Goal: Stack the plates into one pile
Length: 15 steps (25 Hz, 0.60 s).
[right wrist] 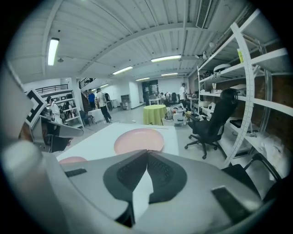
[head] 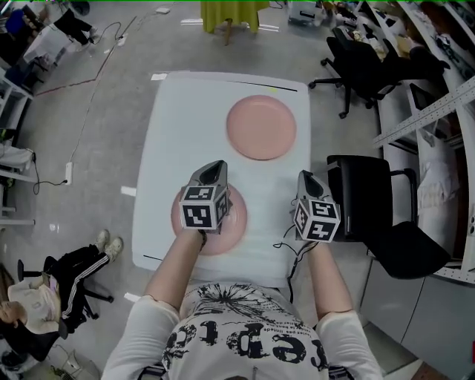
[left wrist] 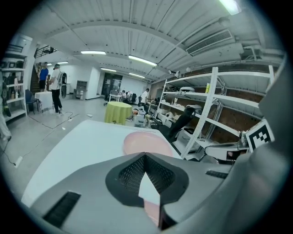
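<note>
Two pink plates lie apart on a white table (head: 178, 126). The far plate (head: 261, 127) sits toward the back right; it also shows as the pink plate (left wrist: 144, 143) and the pink plate (right wrist: 138, 140) in the gripper views. The near plate (head: 236, 223) lies at the front, mostly hidden under my left gripper (head: 216, 170), which hovers over it with jaws shut on nothing. A sliver of the near plate (right wrist: 72, 160) shows in the right gripper view. My right gripper (head: 305, 178) hangs shut and empty over the table's right front edge.
A black office chair (head: 378, 215) stands close to the table's right side, with another chair (head: 356, 63) and metal shelving (head: 438, 111) behind it. A person (head: 44, 297) sits on the floor at the lower left. A green-draped round table (head: 231, 13) stands beyond the far end.
</note>
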### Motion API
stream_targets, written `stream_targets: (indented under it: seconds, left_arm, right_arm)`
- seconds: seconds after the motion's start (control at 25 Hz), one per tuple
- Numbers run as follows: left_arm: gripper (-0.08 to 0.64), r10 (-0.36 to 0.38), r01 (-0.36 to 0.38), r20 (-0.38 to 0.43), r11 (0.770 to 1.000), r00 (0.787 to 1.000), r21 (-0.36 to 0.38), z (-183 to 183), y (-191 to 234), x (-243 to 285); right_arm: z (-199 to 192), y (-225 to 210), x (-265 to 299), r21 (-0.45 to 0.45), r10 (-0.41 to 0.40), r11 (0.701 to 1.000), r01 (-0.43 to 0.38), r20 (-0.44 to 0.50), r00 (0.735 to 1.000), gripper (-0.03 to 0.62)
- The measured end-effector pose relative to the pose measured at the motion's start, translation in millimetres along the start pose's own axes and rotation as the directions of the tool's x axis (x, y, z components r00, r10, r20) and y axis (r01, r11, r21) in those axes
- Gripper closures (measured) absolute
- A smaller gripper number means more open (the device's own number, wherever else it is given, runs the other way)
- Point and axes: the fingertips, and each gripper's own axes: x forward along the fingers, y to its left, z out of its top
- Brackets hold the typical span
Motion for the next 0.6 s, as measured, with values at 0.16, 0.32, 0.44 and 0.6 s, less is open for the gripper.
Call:
stream_targets:
  seconds: [0.16,0.32,0.44,0.6]
  left_arm:
    - [0.558,0.002,-0.004,-0.043,0.999,0.999,-0.042,12,13,38]
    - [0.522,0.021,-0.028,-0.103,0.997,0.994,-0.068,15,38,81]
    - [0.434,-0.001,-0.015,-0.177,0.995,0.984,-0.094,6,50,116]
    - [0.428,0.036,-0.06,-0.23,0.993,0.972,-0.098,-3,68,160]
  right_arm:
    - [15,-14,39,0.001,-0.013,1.0,0.013,-0.017,1.0,0.584]
    - [19,-19,87,0.005,-0.012,1.0,0.012,-0.07,0.997,0.518]
    - [15,-27,121,0.02,-0.015,1.0,0.017,-0.111,0.994,0.485]
    - [-1,-45,159,0.044,-0.039,0.998,0.047,-0.168,0.985,0.46]
